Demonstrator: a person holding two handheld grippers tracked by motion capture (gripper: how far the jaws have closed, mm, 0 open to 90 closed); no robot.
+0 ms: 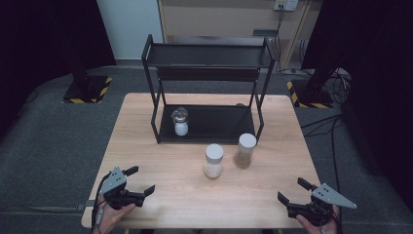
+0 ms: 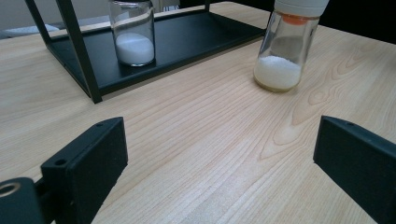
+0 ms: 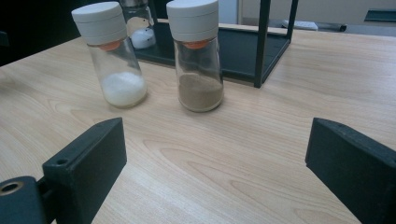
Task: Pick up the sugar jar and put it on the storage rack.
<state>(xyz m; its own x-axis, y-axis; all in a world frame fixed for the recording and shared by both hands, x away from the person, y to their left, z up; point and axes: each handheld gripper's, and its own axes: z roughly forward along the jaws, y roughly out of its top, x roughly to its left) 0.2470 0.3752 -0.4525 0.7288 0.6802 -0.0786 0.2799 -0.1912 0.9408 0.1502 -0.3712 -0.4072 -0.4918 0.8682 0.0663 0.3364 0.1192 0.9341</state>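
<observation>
I have both sets of jaws wide apart with nothing between them: my left gripper (image 1: 139, 181) rests near the front left corner of the surface (image 1: 146, 146), my right gripper (image 1: 292, 191) near the front right corner, both well apart from the jars.

The work in front of me looks like getting the two white-capped shakers onto the black two-tier rack (image 1: 209, 78). The salt shaker (image 1: 214, 161) stands upright on the bare wood just in front of the rack's lower shelf, and the shaker of brown powder (image 1: 245, 150) stands upright just beside it on its right, closer to the rack's front right post. A small glass jar (image 1: 180, 122) with white grains already sits on the left part of the lower shelf.

My worries, as I judge them:
- the two shakers stand close together, so coming at one with wide jaws could clip the other and knock it over
- they are tall and narrow with smooth glass, so a grip up at the cap could let the body swing or slip
- going in under the upper shelf, a cap might strike the frame
- setting one down too far left could bump the small jar
</observation>
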